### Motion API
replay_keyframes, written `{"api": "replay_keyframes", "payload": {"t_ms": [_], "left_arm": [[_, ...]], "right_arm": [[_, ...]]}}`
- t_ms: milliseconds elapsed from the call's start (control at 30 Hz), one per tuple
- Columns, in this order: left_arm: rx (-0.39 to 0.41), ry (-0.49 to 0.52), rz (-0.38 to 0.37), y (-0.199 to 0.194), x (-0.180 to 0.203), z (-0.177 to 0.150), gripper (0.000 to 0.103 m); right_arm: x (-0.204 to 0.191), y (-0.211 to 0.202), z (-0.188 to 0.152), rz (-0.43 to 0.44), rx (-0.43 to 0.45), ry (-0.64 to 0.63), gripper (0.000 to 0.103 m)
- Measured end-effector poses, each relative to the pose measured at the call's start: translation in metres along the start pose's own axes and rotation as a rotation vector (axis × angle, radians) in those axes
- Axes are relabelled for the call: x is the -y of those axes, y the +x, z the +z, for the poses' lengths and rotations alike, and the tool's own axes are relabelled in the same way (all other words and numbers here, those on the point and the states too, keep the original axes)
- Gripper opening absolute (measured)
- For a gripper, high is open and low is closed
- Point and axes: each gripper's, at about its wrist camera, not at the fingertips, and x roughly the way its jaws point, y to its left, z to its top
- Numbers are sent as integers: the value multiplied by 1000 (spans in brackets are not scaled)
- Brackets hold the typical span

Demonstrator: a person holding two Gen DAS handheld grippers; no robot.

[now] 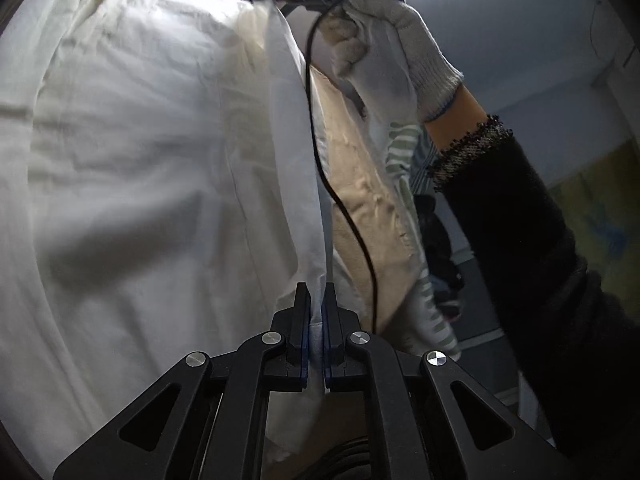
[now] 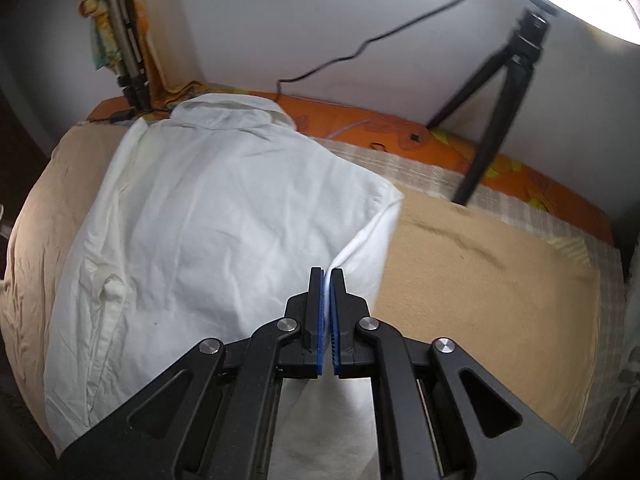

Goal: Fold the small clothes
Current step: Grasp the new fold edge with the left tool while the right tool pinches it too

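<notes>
Left tool (image 1: 319,300) pinching white shirt (image 1: 140,160), gloved hand (image 1: 384,52) only there

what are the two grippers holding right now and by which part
Both are shut on the white shirt: the left gripper pinches a hanging fabric edge, the right gripper a raised fold at its side edge.

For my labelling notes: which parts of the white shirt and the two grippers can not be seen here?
- White shirt front: faces down, right wrist view.
- Its hem: behind the right gripper.
- Its full outline: cut off, left wrist view.
- Left gripper pads: fabric covers them.
</notes>
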Motion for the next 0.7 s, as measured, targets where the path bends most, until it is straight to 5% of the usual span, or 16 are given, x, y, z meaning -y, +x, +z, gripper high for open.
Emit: {"api": "replay_keyframes", "payload": {"t_ms": [167,267,400,567,700], "left_arm": [[59,-26,32,-1,-9,-7,3],[66,-40,64,-3,-11,-8,3],[48,9,85,-5,-5,-4,3],[22,-2,75,-4,-9,-4,3],[1,-1,63,-2,-8,-9,3]], "right_arm": [[-52,50,-4,39,-58,-57,4],[-49,56,-8,49,-82,-9,14],[-27,-6,-17,63,-5,55,53],[24,-101,-72,124,109,198,55],[45,-130,-162,206,96,307,55]]}}
